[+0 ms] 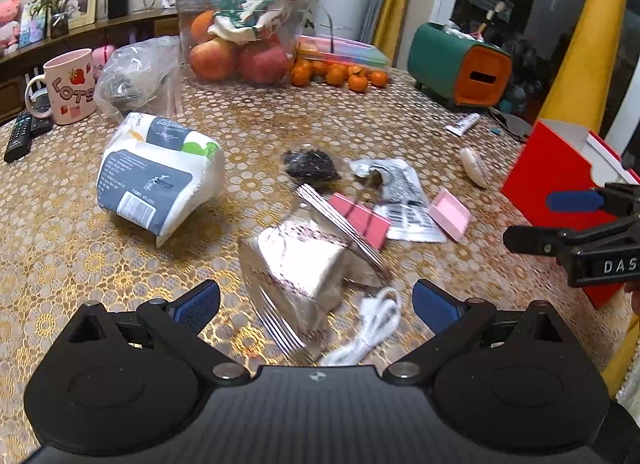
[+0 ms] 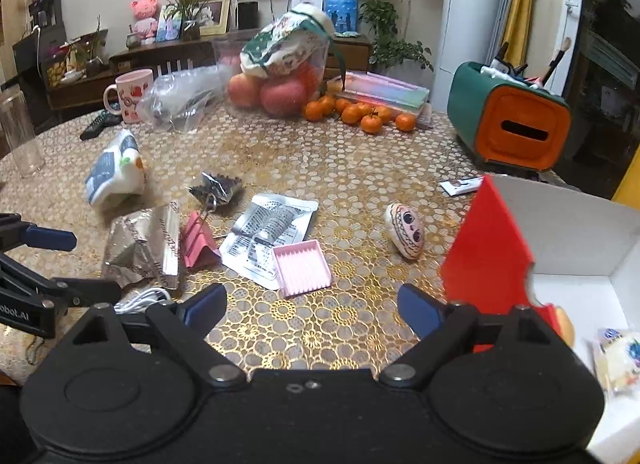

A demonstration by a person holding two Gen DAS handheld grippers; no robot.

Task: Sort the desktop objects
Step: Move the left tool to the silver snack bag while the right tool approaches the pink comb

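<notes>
My left gripper [image 1: 316, 304] is open, low over a crumpled silver foil packet [image 1: 296, 260] that lies between its blue pads without touching them. A white cable [image 1: 372, 328] is coiled by its right finger. Just beyond lie a pink binder clip [image 1: 360, 220], a printed sachet [image 1: 404, 200] and a small pink box [image 1: 448, 214]. My right gripper [image 2: 312, 308] is open over bare tablecloth, with the pink box [image 2: 302, 268] just ahead. A painted pebble [image 2: 406, 230] lies near the red box [image 2: 488, 248], whose white inside holds a few items. A tissue pack [image 1: 156, 176] sits at the left.
At the back stand a clear fruit container [image 1: 240, 48], loose tangerines [image 1: 340, 74], a pink mug [image 1: 70, 86], remotes [image 1: 20, 136], a plastic bag [image 1: 136, 76] and a green and orange holder [image 1: 460, 64]. A glass jar [image 2: 18, 136] stands far left. A small tube [image 1: 464, 124] lies near the holder.
</notes>
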